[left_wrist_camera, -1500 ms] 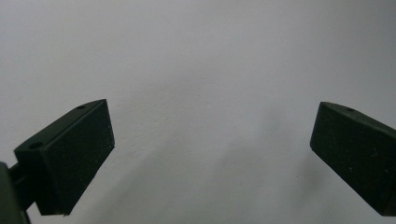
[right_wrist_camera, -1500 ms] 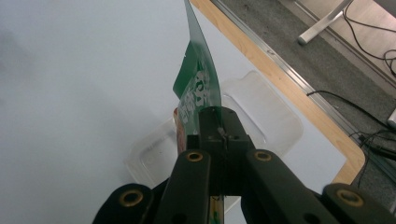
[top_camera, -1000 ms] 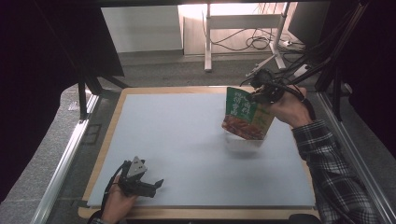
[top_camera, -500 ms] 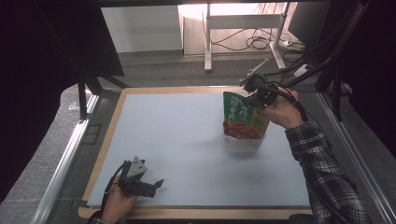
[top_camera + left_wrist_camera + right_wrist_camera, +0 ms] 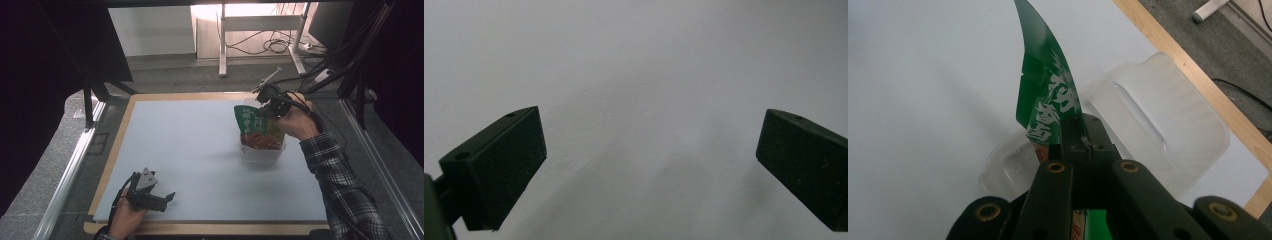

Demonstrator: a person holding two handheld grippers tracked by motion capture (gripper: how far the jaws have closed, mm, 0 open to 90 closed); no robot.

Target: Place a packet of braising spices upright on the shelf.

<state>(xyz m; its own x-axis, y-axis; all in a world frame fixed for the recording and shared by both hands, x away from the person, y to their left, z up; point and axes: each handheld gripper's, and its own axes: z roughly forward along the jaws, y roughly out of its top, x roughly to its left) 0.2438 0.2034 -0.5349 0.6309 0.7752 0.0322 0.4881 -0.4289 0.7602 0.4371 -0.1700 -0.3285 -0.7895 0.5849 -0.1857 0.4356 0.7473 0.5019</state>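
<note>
Pouch stands upright in clear tub, top edge between right gripper jaws.

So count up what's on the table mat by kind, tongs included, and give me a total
Green snack pouch: 1
Clear plastic container: 1
Clear lid: 1
Tongs: 2, left tongs and right tongs
Total: 5

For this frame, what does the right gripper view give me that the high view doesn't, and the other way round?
Right gripper view alone: the right gripper jaws up close, shut on the green pouch at its top edge, and a clear lid lying beside the clear container.
High view alone: the left gripper open near the table's front edge, and the plaid sleeve.
Both: pouch held over the container on the pale table.
</note>
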